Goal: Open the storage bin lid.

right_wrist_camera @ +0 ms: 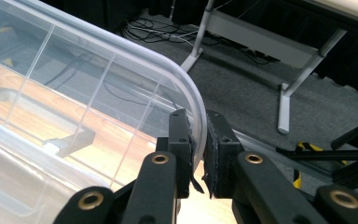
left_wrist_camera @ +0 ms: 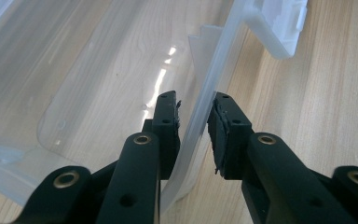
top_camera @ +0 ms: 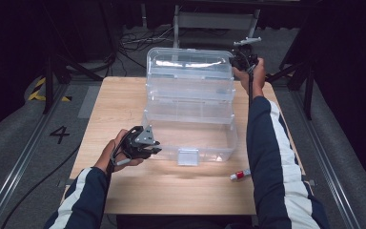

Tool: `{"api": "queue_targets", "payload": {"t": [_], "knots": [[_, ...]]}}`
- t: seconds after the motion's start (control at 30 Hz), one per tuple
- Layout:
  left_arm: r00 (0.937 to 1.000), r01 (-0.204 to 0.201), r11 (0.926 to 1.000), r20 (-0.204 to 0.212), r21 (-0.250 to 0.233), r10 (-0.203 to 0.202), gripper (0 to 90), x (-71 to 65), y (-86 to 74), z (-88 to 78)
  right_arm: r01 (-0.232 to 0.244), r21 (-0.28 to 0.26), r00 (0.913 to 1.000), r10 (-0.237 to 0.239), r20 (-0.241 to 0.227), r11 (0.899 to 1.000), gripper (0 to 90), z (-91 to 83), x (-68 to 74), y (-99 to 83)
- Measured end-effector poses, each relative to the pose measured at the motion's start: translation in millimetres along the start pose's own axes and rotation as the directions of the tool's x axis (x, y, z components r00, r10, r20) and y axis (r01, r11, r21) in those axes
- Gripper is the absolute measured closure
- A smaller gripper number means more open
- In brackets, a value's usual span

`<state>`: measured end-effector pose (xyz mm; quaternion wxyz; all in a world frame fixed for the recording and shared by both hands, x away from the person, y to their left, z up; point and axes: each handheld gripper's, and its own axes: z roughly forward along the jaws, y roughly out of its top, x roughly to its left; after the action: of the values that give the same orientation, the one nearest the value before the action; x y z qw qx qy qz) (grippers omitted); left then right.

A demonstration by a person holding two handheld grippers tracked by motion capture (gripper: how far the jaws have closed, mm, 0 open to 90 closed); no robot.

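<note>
Marker point(top_camera: 239, 175): red-capped, nearest the camera on the table point(top_camera: 124, 100), just right of the box front.
Box point(top_camera: 190, 138): clear plastic, mid-table, latch point(top_camera: 188, 157) facing the person.
Lid point(top_camera: 189, 67): stands open at the back.
Left gripper point(top_camera: 153, 149): 2 jaws straddle the box's front-left rim point(left_wrist_camera: 200, 116), a gap on each side, not clamped.
Right gripper point(top_camera: 238, 59): jaws pinched on the lid's far right corner point(right_wrist_camera: 196, 105).
Advice: likely moving the lid; steady the box first, swing slowly.

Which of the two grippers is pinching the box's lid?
The right gripper, clamped on the raised lid's rim at the table's far side. The left gripper straddles the box's near wall.
</note>
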<state>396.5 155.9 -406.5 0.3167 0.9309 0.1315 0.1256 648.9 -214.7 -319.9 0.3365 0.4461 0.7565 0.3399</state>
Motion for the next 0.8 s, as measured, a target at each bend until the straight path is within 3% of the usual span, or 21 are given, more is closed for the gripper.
{"api": "queue_targets", "payload": {"t": [0.8], "knots": [[0.9999,-0.012,0.9999,0.007,-0.004,0.012,74.1,0.9,-0.4,0.0,0.01,0.02,0.9999,-0.01,-0.012,1.0,82.0,13.3,-3.7,-6.0]]}}
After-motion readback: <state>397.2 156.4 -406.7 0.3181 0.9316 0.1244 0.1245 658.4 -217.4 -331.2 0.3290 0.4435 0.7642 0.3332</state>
